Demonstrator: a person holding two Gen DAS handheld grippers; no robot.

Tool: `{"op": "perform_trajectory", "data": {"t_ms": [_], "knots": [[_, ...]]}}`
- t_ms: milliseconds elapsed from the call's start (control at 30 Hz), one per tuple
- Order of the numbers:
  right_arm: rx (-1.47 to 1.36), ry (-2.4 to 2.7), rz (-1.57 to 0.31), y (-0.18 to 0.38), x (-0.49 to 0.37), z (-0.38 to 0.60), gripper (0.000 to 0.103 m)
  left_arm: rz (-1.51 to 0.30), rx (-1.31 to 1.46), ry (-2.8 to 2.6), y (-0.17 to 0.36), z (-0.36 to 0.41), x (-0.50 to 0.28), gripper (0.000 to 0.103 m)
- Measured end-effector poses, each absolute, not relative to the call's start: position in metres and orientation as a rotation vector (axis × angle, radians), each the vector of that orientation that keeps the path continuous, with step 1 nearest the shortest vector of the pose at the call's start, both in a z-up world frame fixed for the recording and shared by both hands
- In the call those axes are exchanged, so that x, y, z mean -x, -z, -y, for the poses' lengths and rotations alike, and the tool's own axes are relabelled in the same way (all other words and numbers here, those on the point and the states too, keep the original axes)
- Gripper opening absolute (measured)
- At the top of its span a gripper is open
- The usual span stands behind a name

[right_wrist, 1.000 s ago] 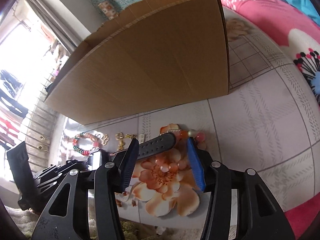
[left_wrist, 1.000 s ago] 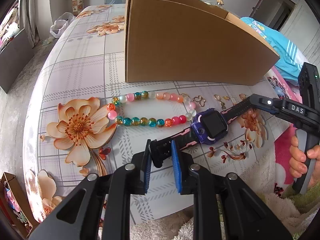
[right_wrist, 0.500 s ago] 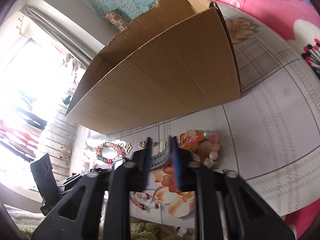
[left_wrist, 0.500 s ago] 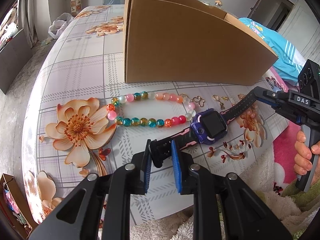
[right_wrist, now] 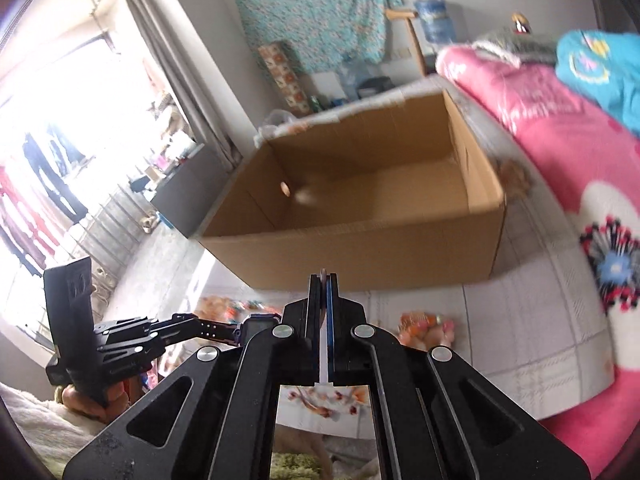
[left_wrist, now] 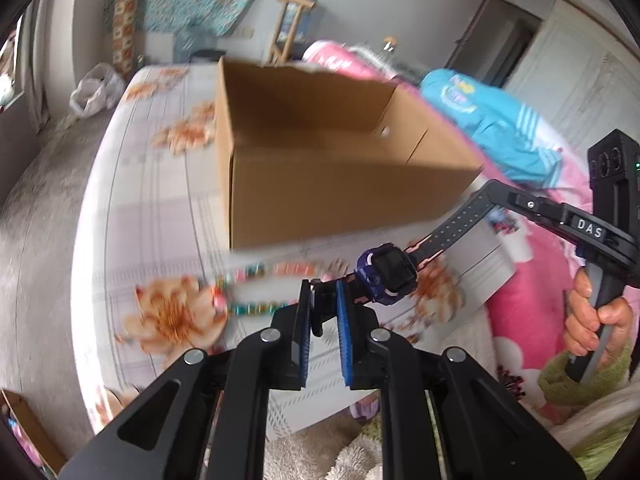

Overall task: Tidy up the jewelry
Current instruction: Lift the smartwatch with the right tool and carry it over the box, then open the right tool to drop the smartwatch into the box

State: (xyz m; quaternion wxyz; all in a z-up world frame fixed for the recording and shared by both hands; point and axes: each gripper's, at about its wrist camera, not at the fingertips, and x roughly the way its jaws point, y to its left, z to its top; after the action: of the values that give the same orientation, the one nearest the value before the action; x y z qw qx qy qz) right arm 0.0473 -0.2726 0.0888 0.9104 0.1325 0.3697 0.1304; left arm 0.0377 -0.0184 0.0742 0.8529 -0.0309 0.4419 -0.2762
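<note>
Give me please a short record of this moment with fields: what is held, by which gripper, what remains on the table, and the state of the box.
held item: purple smartwatch with black strap, lifted off the table
left gripper: shut on one strap end; jaws have just closed further
right gripper: shut on the other strap end; jaws have just closed
on table: colourful bead bracelet, blurred
box: open brown cardboard box, behind the watch; its visible floor is bare
surface: floral tablecloth

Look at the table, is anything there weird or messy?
Yes. The purple watch isn't lying down: it hangs above the table, stretched by its straps between the left gripper and right gripper. The bead bracelet lies outside the cardboard box.
</note>
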Motion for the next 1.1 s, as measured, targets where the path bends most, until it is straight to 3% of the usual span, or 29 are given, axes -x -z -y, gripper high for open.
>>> {"op": "perform_trajectory", "data": {"t_ms": [167, 300, 467, 767, 1067, 1100], "knots": [[-0.196, -0.315, -0.646, -0.148, -0.076, 0.277, 0.001, -0.822, 0.033, 0.646, -0.137, 0.025, -0.077, 0.011], [-0.196, -0.321, -0.670, -0.155, -0.143, 0.287, 0.001, -0.807, -0.042, 0.613, -0.152, 0.048, -0.142, 0.011], [-0.232, -0.295, -0.825, -0.120, -0.227, 0.293, 0.001, -0.972, -0.117, 0.556, -0.117, 0.087, -0.238, 0.011], [-0.159, -0.175, -1.020, -0.059, -0.305, 0.298, 0.005, -1.170, -0.211, 0.459, -0.058, 0.116, -0.308, 0.012], [-0.121, -0.108, -0.933, -0.086, -0.286, 0.313, 0.024, -1.102, -0.160, 0.441, -0.081, 0.106, -0.298, 0.046], [-0.113, -0.110, -0.913, -0.093, -0.279, 0.313, 0.030, -1.078, -0.154, 0.447, -0.088, 0.103, -0.291, 0.054]]}}
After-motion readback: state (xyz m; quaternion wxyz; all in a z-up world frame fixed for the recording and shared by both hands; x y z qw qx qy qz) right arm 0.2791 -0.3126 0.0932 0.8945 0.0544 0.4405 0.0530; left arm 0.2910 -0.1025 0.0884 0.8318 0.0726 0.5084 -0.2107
